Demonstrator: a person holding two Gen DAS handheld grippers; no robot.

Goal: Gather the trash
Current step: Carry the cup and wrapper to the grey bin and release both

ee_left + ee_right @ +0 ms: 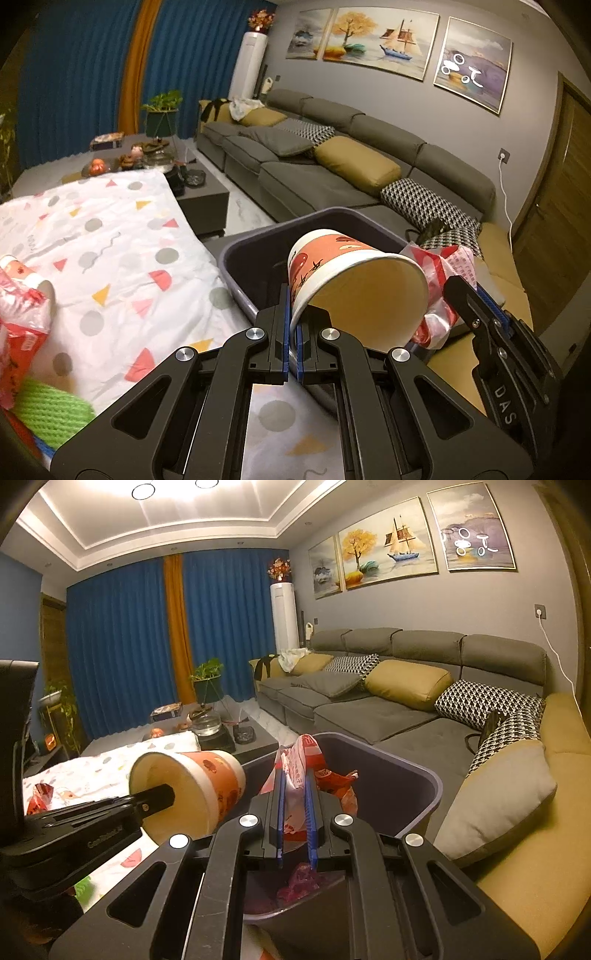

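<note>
Partway through, by the look of it. Left hand-held gripper (293, 314) clamped on the rim of a paper cup (343, 273), one finger inside the mouth and one outside, cup tipped on its side and hanging over the near-left edge of the purple bin (236, 254). Right hand-held gripper (295, 805) pinched together on a crumpled red-and-white plastic wrapper (303, 760), held above the bin's open mouth. Neither piece let go yet. Already lying in the bottom of the bin: a dark red crumpled scrap (301, 880) (too dim to say what kind).

Still to collect, judging from the left wrist view: a second cup (26, 275) and more red-and-white wrappers (22, 325) bunched at the left edge of the patterned cloth covering the surface (122, 251), with something knitted and green (51, 410) just beside them (trash or not, cannot tell).

Around: grey sofa (369, 709) with mustard and houndstooth cushions right behind the bin, a dark coffee table (255, 744) with a glass pot beyond the surface's far edge, blue curtains at the back.

In the way: little. Both loads crowd the same opening, cup and wrapper near each other, so a bump between the two hand-held grippers seems the main risk.
</note>
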